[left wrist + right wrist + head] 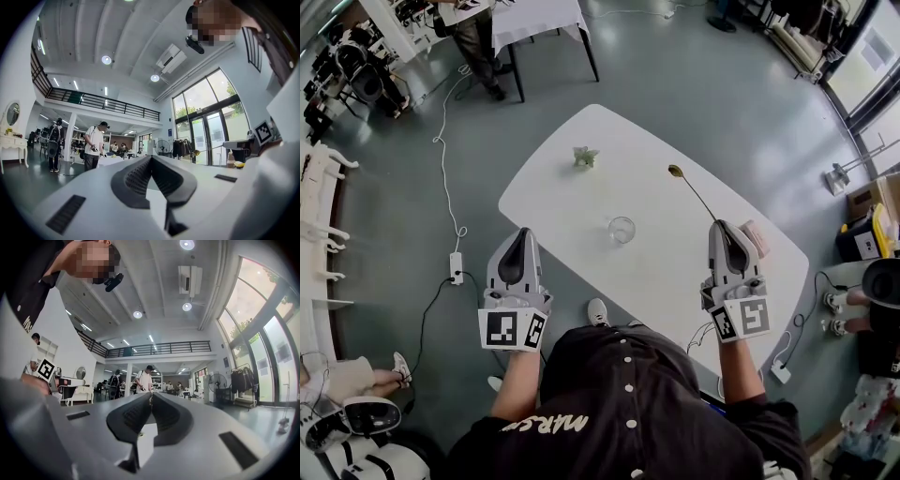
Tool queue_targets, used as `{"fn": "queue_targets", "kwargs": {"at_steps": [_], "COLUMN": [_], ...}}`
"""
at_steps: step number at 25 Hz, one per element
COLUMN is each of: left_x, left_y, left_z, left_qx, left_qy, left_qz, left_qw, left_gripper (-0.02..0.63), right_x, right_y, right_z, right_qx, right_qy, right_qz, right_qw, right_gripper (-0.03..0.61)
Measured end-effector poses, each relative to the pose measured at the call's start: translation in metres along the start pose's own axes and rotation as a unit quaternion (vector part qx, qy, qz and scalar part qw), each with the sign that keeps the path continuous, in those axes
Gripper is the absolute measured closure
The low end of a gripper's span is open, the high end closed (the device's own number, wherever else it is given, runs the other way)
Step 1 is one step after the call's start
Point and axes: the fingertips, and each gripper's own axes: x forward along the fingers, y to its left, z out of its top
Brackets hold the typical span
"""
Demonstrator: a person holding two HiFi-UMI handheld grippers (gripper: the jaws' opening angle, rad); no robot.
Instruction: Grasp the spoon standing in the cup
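A clear glass cup (622, 230) stands upright in the middle of the white table (581, 192), with nothing in it. My right gripper (719, 225) is shut on the end of a thin spoon (693, 193). The spoon points away from me over the table, with its gold bowl at the far end, right of the cup and apart from it. In the right gripper view the jaws (151, 395) meet at their tips. My left gripper (522, 232) is shut and holds nothing, hanging over the floor just off the table's left edge. Its pads touch in the left gripper view (151, 157).
A small green and white thing (586, 157) lies at the table's far end, and a pinkish object (757, 237) sits beside my right gripper. A power strip (456, 267) and cables lie on the floor to the left. Another table (539, 19) and a standing person are at the back.
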Motion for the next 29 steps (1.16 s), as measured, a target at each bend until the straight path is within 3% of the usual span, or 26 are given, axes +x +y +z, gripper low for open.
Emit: {"fn": "queue_targets", "kwargs": {"at_steps": [29], "left_x": [0.0059], "left_y": [-0.0073], "left_z": [-0.0021], "left_qx": [0.000], "left_qy": [0.005], "left_qz": [-0.005], "left_qw": [1.0000], "left_gripper": [0.606], "right_x": [0.0100], "right_y": [0.0021], "right_z": [-0.0051], "right_qx": [-0.015], "right_qy": [0.007], "right_qz": [0.005], "right_qw": [1.000], "right_gripper": [0.569]}}
